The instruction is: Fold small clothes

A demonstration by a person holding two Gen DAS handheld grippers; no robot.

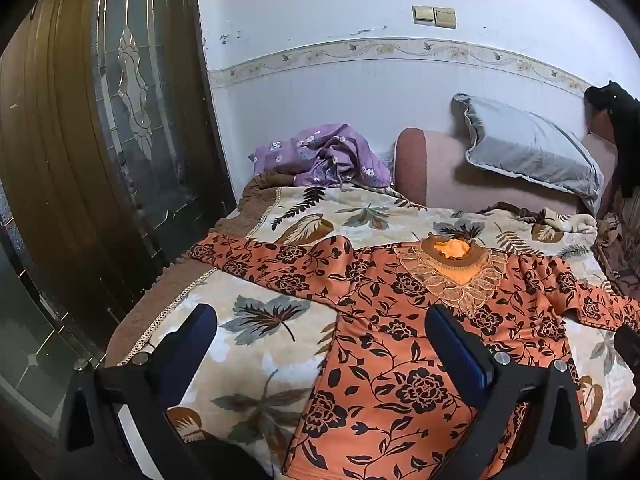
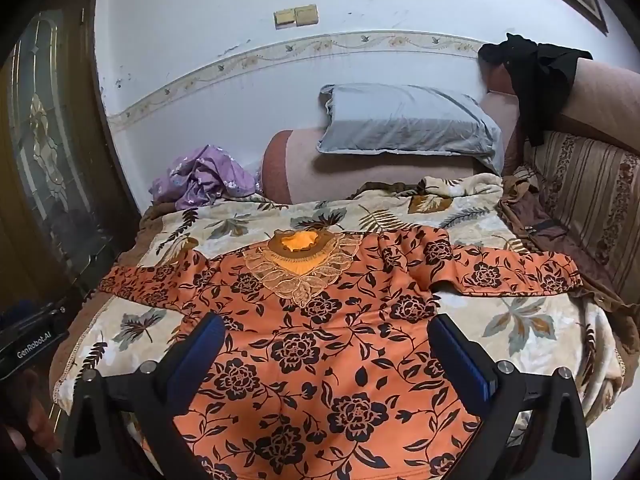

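Both claws stand wide apart and hold nothing. Left gripper (image 1: 320,344): blue-padded fingers (image 1: 460,346) spread fully, hovering above the near part of the bed, with one finger over the leaf-print blanket (image 1: 256,320) and the other over the garment. Right gripper (image 2: 326,346): fingers (image 2: 464,354) equally spread, poised over the lower body of the same garment; no cloth is pinched between the pads.

Item under inspection: an orange top with black flower print (image 2: 320,352), laid flat and face up on the blanket, neckline toward the wall. A lace collar panel (image 2: 300,272) sits at the neck. Both long sleeves are extended sideways, one toward the door side (image 1: 248,258), one toward the striped sofa side (image 2: 520,272). No fold is visible in the body of the garment.

Surroundings: a crumpled purple floral cloth (image 1: 320,156) lies at the far edge of the bed near the wall. A grey pillow (image 2: 404,120) leans on a pink bolster (image 2: 360,172). A black garment (image 2: 536,76) hangs over the sofa back. A wooden door with leaded glass (image 1: 120,120) stands on the left side. Two switch plates (image 1: 434,16) are mounted on the white wall.
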